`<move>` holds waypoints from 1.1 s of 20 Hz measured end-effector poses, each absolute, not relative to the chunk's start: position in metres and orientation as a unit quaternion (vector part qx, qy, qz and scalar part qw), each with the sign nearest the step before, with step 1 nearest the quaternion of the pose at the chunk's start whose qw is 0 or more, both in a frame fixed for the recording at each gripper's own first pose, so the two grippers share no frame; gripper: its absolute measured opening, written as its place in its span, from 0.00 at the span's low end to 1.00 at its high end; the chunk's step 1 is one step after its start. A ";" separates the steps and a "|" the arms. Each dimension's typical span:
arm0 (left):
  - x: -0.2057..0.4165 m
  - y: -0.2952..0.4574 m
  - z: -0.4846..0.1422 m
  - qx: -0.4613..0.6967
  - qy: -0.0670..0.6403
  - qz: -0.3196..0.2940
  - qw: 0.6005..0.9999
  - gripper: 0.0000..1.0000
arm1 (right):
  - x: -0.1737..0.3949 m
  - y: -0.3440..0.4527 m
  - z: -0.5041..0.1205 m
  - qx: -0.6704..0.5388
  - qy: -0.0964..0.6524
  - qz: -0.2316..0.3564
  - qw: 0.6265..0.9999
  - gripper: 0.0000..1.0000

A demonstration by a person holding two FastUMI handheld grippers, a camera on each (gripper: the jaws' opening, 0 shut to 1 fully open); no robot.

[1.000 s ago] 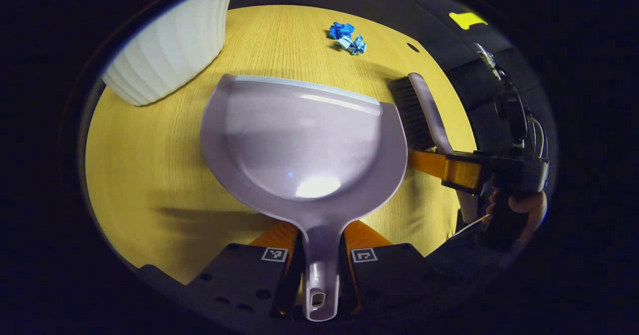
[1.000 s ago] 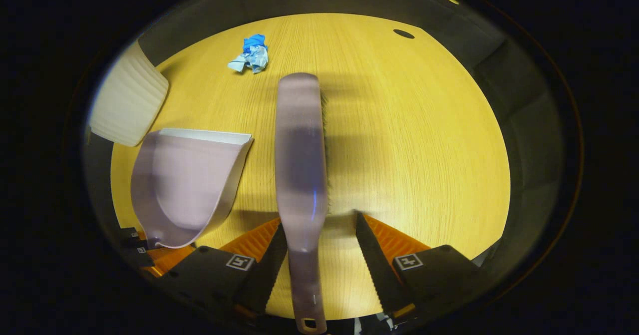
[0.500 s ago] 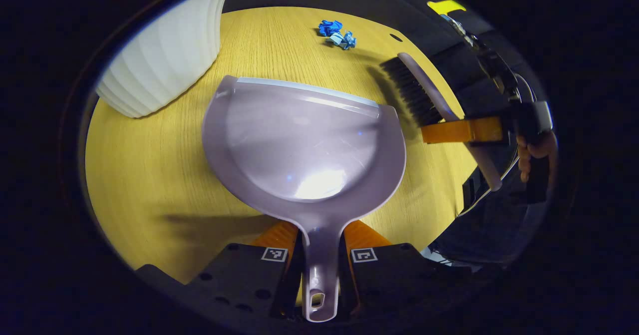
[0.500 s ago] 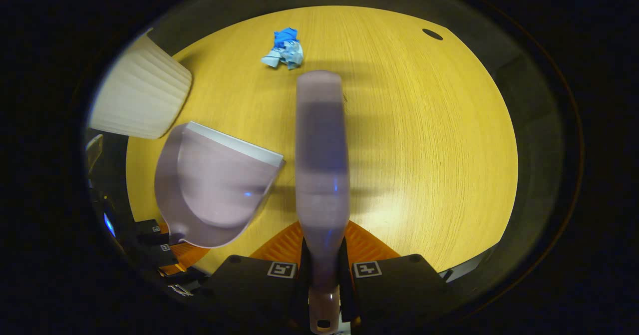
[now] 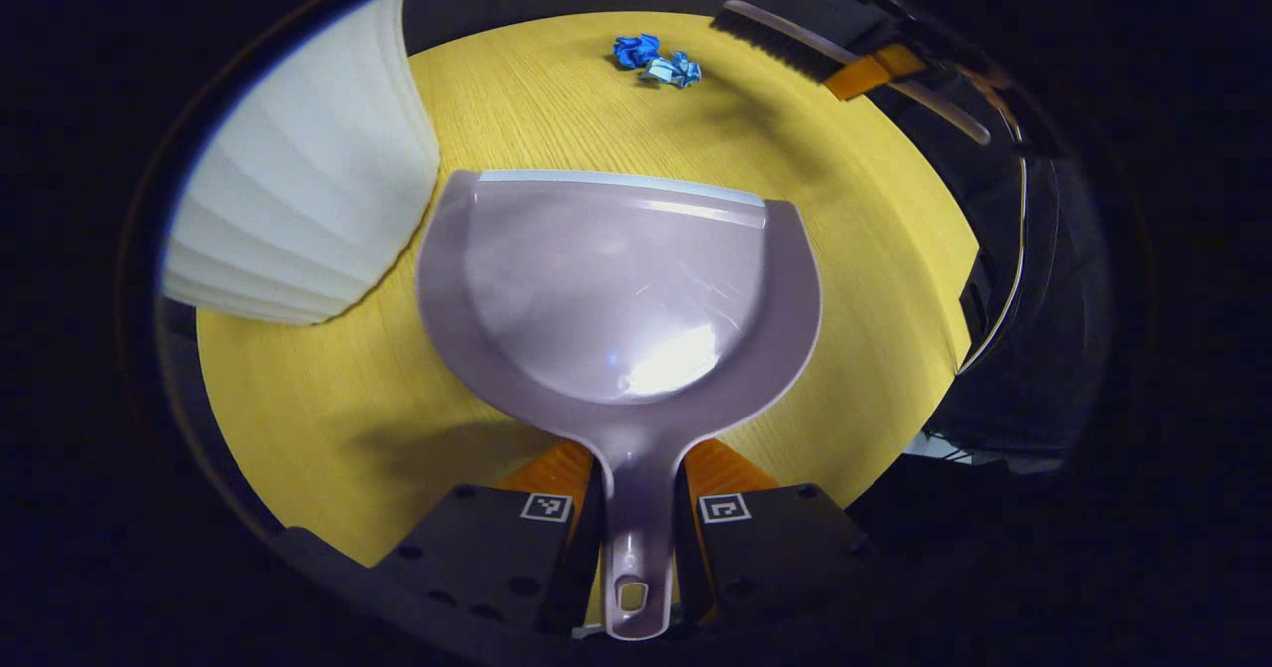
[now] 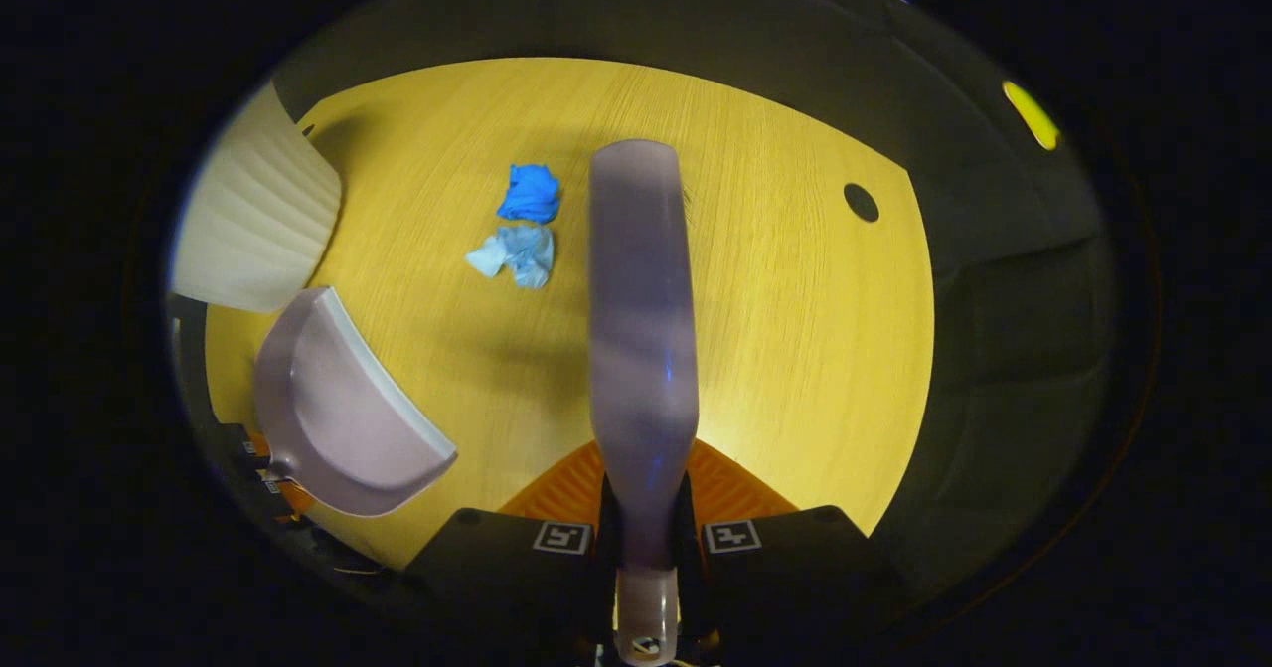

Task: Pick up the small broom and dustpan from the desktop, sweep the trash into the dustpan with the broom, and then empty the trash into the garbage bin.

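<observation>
Dustpan (image 5: 616, 289): smooth, glossy pale-lilac plastic, a rounded scoop with a straight pale front lip and a narrow handle with a hanging hole; it is held above the wood-grain tabletop (image 5: 298, 389).
Left gripper (image 5: 636, 508): closed on the dustpan's handle, both fingers pressed against it from either side.
Broom (image 6: 641, 319): a long, flat, matte lilac back with a rounded far end, dark bristles seen along its right edge; in the left gripper view its bristle row is seen far ahead and to the right.
Right gripper (image 6: 644, 533): clamped on the broom's handle, the fingers closed against both sides.
Trash (image 6: 522, 225): 2 crumpled paper wads, 1 deep blue, 1 pale blue, lying just left of the broom's head and well ahead of the dustpan's lip.
Garbage bin (image 5: 298, 200): white, ribbed, curved wall, ahead-left of the left gripper, close beside the dustpan's left rim.
Tabletop hole (image 6: 861, 202): a dark oval, right of the broom.
Change: 0.5 s ago the broom was beside the dustpan's right rim; it is now carried far forward, next to the trash.
</observation>
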State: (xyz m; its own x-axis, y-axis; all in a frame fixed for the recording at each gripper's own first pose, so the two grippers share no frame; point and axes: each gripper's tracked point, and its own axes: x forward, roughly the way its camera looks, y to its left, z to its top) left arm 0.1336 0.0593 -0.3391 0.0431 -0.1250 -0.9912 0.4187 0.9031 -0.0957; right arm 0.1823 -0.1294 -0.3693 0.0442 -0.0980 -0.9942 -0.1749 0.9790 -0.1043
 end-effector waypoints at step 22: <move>0.232 0.045 -0.339 0.146 0.682 -0.196 0.690 0.30 | 0.167 -0.024 -0.407 -0.149 0.711 0.336 0.599 0.27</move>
